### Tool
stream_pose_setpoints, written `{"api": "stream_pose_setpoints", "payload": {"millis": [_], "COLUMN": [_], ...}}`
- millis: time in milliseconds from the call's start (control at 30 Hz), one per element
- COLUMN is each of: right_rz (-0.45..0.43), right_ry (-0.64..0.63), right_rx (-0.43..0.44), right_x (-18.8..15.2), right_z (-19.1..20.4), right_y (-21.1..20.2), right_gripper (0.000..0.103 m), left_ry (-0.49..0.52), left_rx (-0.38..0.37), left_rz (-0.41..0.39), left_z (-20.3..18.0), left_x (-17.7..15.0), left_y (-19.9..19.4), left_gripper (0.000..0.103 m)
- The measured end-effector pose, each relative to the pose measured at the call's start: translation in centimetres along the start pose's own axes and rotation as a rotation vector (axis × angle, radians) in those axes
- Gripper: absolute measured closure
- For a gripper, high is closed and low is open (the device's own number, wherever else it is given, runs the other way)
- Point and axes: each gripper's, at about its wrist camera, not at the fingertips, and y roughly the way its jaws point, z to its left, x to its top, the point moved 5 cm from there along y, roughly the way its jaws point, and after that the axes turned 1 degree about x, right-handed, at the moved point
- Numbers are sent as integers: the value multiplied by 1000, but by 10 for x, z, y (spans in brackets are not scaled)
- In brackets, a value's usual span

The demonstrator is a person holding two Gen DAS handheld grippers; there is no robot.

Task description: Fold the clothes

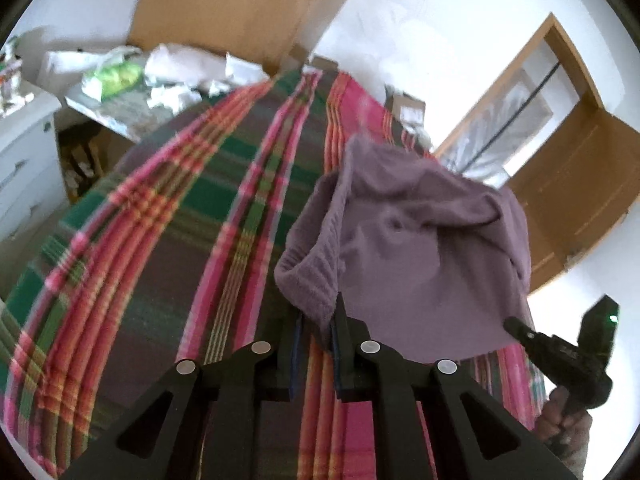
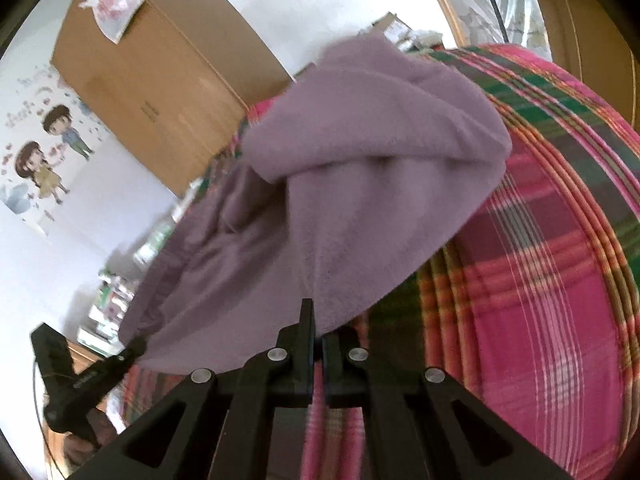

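Looking along my left gripper, I see its fingers slightly apart with the ribbed hem of the mauve fleece garment caught between them. My right gripper has its fingers nearly together, pinching the garment's near edge. The garment lies bunched on the plaid bed cover, toward its right side as seen from the left wrist, its long axis running from the near edge away toward the far end of the bed; a thick fold humps up at the far end. Both grippers point forward along the bed, side by side. A hand grips the right handle. Beyond stand a wooden wardrobe and a cluttered table.
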Motion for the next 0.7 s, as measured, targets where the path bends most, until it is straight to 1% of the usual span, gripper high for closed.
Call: {"api": "stream_pose_setpoints", "payload": {"millis": [67, 167, 233, 367, 467, 600, 700], "right_rz": [11, 15, 28, 75, 110, 158, 174], "right_ry": [9, -1, -27, -83, -130, -196, -239], "right_rx": [-6, -36, -46, -62, -64, -64, -15], "right_x": [-3, -5, -5, -1, -1, 2, 6], "right_z": [-5, -9, -8, -5, -1, 8, 16], "right_y": [2, 3, 3, 3, -2, -11, -20], "right_gripper": [100, 100, 100, 90, 89, 89, 89], "left_ry": [5, 34, 59, 49, 42, 61, 59], "left_rx": [-20, -51, -42, -29, -26, -33, -11], "left_rz": [13, 5, -3, -1, -2, -47, -77], "left_z": [0, -4, -4, 4, 8, 10, 15], "left_x": [0, 3, 5, 12, 19, 33, 48], "left_y": [-2, -9, -15, -21, -25, -38, -41], "left_gripper": [86, 81, 78, 77, 77, 77, 77]}}
